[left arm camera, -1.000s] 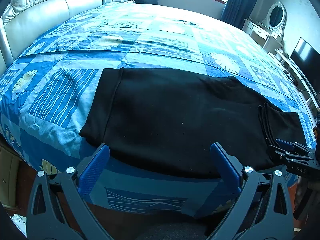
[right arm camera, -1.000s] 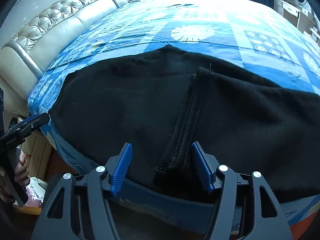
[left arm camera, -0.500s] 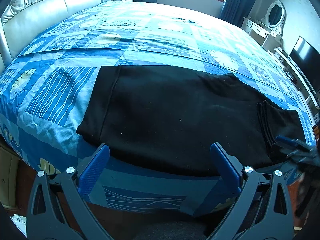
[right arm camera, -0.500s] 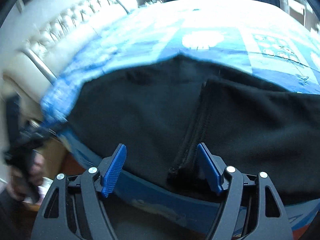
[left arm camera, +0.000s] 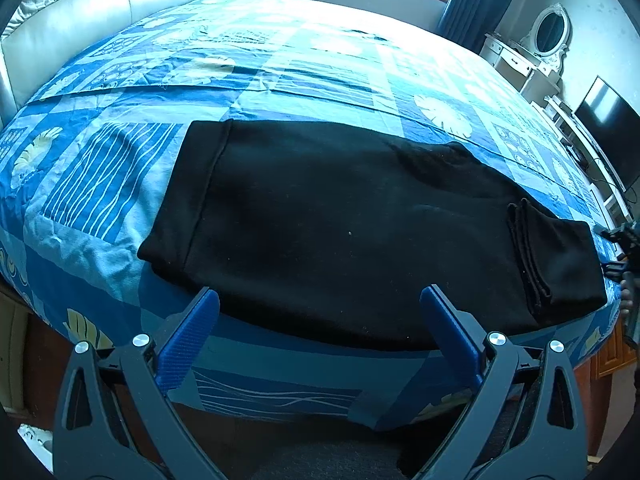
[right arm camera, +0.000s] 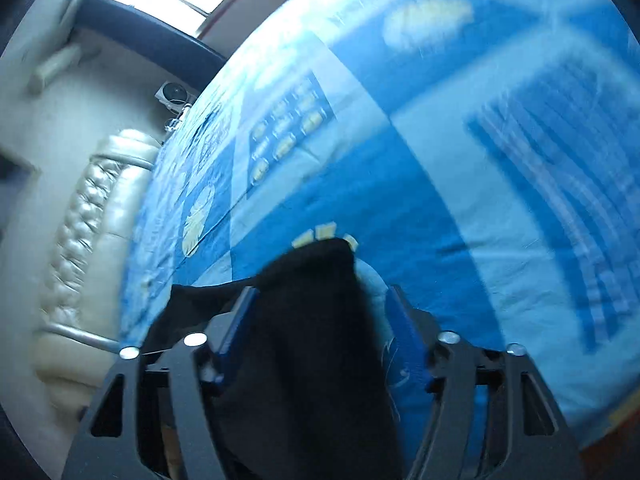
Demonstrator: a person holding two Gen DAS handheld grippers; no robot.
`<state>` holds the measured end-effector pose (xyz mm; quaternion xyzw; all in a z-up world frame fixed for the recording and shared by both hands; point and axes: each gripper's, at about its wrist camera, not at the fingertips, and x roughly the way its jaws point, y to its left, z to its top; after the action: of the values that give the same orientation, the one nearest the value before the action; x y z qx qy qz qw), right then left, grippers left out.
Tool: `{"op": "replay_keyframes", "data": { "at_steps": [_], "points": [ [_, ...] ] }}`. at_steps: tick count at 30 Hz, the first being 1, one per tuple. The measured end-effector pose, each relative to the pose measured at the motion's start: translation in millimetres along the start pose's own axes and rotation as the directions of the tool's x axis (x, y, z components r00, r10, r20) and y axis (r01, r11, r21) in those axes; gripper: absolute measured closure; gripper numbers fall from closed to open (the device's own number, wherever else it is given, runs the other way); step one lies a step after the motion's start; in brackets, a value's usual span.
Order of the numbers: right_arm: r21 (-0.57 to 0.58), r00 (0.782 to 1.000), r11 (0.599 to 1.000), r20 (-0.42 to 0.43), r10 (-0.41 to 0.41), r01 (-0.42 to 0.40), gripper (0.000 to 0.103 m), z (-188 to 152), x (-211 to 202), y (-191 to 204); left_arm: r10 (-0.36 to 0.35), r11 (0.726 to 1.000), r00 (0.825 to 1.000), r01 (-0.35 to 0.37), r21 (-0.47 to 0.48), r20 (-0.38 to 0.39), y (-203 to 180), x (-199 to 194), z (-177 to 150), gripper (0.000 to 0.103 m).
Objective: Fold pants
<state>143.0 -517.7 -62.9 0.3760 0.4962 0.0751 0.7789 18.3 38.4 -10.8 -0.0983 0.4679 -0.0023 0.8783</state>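
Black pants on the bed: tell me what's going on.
A person with two handheld grippers is folding the pants, which lie flat on the bed. The left gripper hovers open at their near edge. The jaws of the right gripper have just been closing around one end of the cloth; a firm pinch is unclear.

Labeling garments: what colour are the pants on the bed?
Plain black pants; clearest in the left wrist view.

No text, label, brand, number or sign can be read in either view
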Motion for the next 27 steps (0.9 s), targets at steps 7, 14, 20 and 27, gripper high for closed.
{"op": "replay_keyframes", "data": {
  "at_steps": [7,14,20,27],
  "points": [
    [0.068,0.997,0.996,-0.055,0.053,-0.049,0.074,-2,29,-22,-0.001,1.000,1.000,0.001,-0.008,-0.009,1,2,-1,0.003],
    [0.135,0.980,0.972,-0.031,0.196,-0.191,0.063,-25,3,-40,0.001,1.000,1.000,-0.001,-0.011,-0.012,3,1,-1,0.003],
    [0.190,0.956,0.940,-0.021,0.292,-0.283,0.058,-67,-23,-64,-0.002,1.000,1.000,0.002,-0.004,-0.011,2,0,-1,0.003],
    [0.227,0.942,0.919,-0.019,0.335,-0.323,0.068,-93,-20,-78,-0.003,1.000,1.000,0.003,0.013,-0.001,-3,-2,-2,0.003]
  ]
}}
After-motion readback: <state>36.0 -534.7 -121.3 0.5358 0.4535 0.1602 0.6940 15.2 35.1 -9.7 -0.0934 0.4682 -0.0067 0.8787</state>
